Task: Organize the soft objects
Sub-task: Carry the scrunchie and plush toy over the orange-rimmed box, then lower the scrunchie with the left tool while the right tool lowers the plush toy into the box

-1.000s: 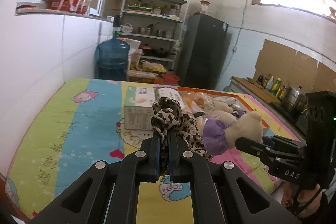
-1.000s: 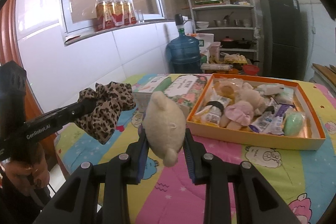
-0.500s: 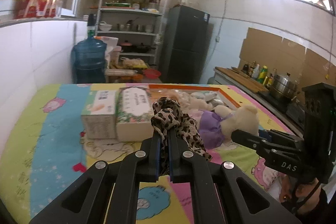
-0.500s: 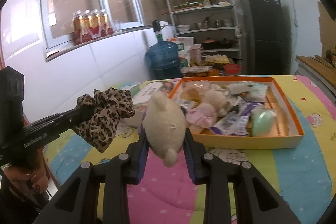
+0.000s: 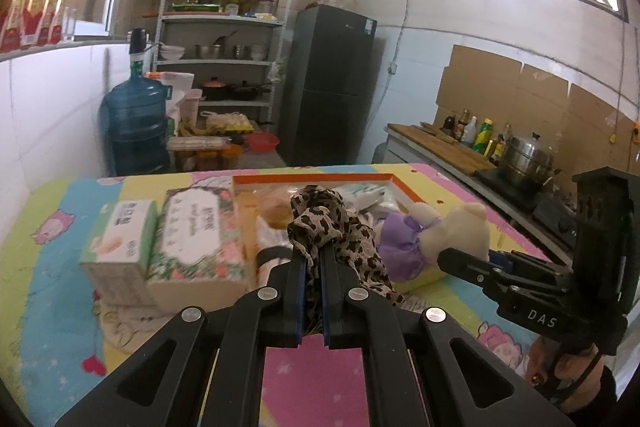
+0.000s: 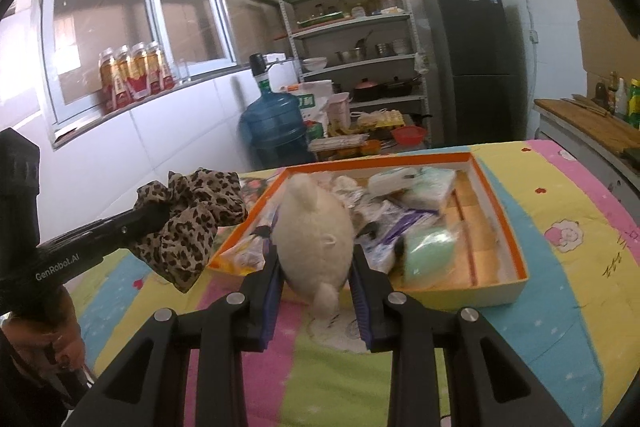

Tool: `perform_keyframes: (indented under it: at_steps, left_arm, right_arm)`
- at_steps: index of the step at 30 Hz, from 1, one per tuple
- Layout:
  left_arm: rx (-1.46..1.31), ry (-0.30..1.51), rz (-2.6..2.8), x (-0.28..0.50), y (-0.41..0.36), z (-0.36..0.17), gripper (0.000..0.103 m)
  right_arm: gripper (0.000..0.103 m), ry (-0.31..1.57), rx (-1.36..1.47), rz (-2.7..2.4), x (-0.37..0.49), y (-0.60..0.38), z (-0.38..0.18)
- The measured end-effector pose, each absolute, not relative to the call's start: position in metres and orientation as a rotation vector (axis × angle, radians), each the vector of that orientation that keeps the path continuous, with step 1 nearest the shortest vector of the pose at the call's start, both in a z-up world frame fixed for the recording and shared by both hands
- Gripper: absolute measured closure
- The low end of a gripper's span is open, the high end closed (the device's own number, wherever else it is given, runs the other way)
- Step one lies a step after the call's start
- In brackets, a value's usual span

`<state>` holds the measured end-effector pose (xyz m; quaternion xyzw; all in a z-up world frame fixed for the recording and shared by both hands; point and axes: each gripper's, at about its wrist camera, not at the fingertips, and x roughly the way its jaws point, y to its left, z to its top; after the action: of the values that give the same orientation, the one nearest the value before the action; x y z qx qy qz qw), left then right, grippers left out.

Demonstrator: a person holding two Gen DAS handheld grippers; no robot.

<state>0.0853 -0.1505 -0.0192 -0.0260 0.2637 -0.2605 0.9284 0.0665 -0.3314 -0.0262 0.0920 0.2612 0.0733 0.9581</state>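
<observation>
— What is each hand carrying over the quilted bench (image 6: 560, 267)?

— On the left, the left tongs (image 5: 313, 259) are clenched on a leopard-print scrunchie (image 5: 332, 227), which bunches above their tips. On the right, the right tongs (image 6: 314, 267) are grasping a cream plush toy (image 6: 314, 227), its long axis upright, one ear up and a foot hanging below the pads.

— And where does it all go?

— Likely the orange-rimmed box (image 6: 500, 211), which lies ahead and slightly right of both tongs, already crowded with packets and soft things. The plush hangs over the box's near left corner, so the right hand looks nearer; the scrunchie sits just left of that rim.
</observation>
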Motion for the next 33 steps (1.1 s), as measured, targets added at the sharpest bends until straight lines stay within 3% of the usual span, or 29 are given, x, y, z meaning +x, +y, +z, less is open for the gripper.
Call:
perform_keyframes:
  at_steps: [33]
  left_arm:
    - [-0.030, 0.595, -0.544, 0.195, -0.258, -0.027, 0.098]
  right_arm:
    - [0.071, 0.508, 0.249, 0.069, 0.143, -0.441, -0.033]
